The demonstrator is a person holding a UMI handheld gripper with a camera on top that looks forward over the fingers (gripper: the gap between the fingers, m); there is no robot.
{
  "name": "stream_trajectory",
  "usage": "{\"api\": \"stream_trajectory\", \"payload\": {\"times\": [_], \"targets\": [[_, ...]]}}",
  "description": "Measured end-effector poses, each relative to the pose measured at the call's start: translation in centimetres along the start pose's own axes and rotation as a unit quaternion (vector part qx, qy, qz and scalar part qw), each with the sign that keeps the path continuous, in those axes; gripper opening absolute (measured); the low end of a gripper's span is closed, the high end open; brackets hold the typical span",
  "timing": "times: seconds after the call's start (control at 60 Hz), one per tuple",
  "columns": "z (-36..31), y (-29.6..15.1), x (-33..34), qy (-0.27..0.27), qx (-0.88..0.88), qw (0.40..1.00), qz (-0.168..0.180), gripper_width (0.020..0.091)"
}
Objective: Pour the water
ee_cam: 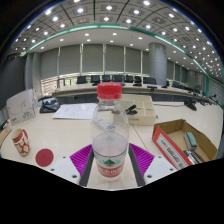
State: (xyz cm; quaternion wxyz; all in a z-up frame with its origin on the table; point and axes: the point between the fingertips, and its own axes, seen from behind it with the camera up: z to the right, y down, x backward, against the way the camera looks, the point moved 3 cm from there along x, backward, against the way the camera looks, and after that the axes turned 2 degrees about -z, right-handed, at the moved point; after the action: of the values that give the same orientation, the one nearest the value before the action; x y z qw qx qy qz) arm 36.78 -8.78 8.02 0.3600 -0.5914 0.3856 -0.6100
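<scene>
A clear plastic water bottle [110,135] with a red cap [110,91] and a red-and-green label stands upright between my fingers, very close to the camera. My gripper [111,160] is shut on the bottle, with the magenta pads [80,158] pressing its lower sides at label height. The bottle's base is hidden below the fingers. A small white cup with a red pattern [19,142] sits on the table to the left, beyond the fingers. A red round lid [44,156] lies beside the cup.
The light wooden table [70,130] holds an open cardboard box [192,138] and a red-and-white carton [168,147] to the right. A tan box [140,108], papers [75,111] and a standing card [20,104] lie farther back. Rows of desks fill the room behind.
</scene>
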Motion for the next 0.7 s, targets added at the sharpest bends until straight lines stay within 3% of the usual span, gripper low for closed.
{"api": "stream_trajectory", "payload": {"times": [0.067,0.167,0.333,0.567,0.7], "targets": [[-0.3,-0.2,-0.8,-0.003,0.003,1.000,0.015,0.0539],[-0.3,-0.7,-1.4,-0.002,0.007,1.000,0.028,0.0505],[-0.4,-0.8,-1.5,0.014,0.017,0.999,0.028,0.0372],[-2.4,-4.4,-0.1,0.058,0.105,0.992,0.034,0.0369],[-5.3,-8.3,1.2,0.097,0.213,0.971,0.054,0.0369]]}}
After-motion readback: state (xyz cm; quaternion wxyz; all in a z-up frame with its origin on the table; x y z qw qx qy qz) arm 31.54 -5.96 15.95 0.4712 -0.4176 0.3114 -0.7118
